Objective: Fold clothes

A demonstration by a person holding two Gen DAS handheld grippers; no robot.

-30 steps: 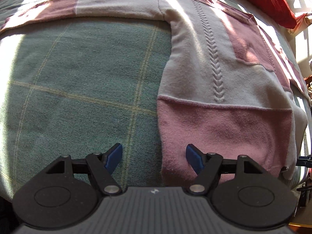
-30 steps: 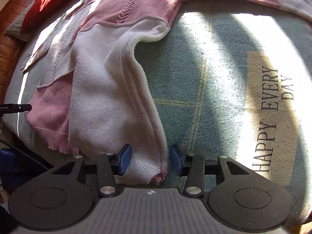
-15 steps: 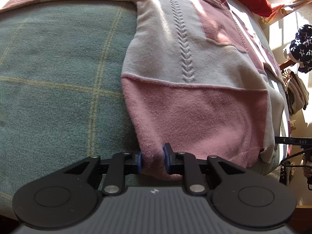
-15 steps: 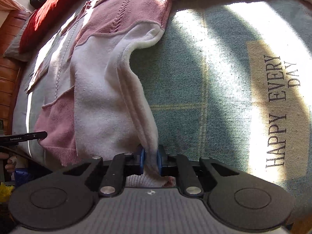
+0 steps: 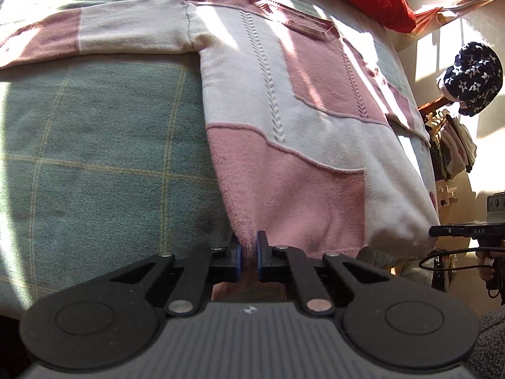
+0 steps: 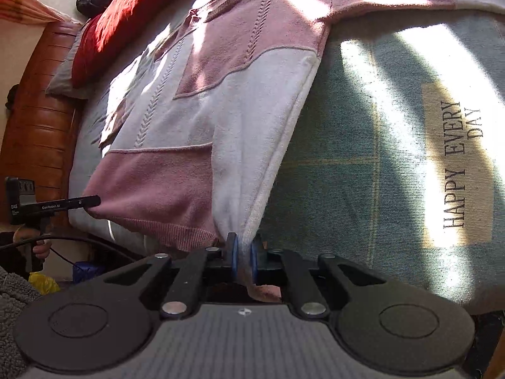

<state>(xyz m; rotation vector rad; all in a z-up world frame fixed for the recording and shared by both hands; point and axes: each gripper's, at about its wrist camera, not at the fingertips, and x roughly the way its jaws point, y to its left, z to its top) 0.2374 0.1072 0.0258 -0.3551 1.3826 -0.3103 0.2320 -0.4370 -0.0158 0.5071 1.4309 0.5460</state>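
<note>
- Sweater [image 5: 315,101], pink/cream patchwork, lies spread front-up on the bed's green plaid blanket [image 5: 104,145]; fills centre + right of the left wrist view.
- One sleeve [image 5: 94,38] stretched out flat toward upper left of that frame; the other runs to the upper right of the right wrist view.
- Left claw [image 5: 247,257]: blue pads pressed together, pinching the pink hem corner at bottom centre.
- Right claw [image 6: 242,259]: also pressed together, pinching the cream hem corner [image 6: 243,237] at bottom centre; side edge there is lifted and pulled taut off the blanket.
- Both bottom corners gripped, body w/ no fold visible, sleeves out.
- Judgement: sweater reads as unfolded now; what's left is approx. the whole fold – hem up toward the collar, sleeves in, then halving.
- Red pillow [image 6: 126,9] sits beyond the collar, upper left of the right wrist view.
</note>
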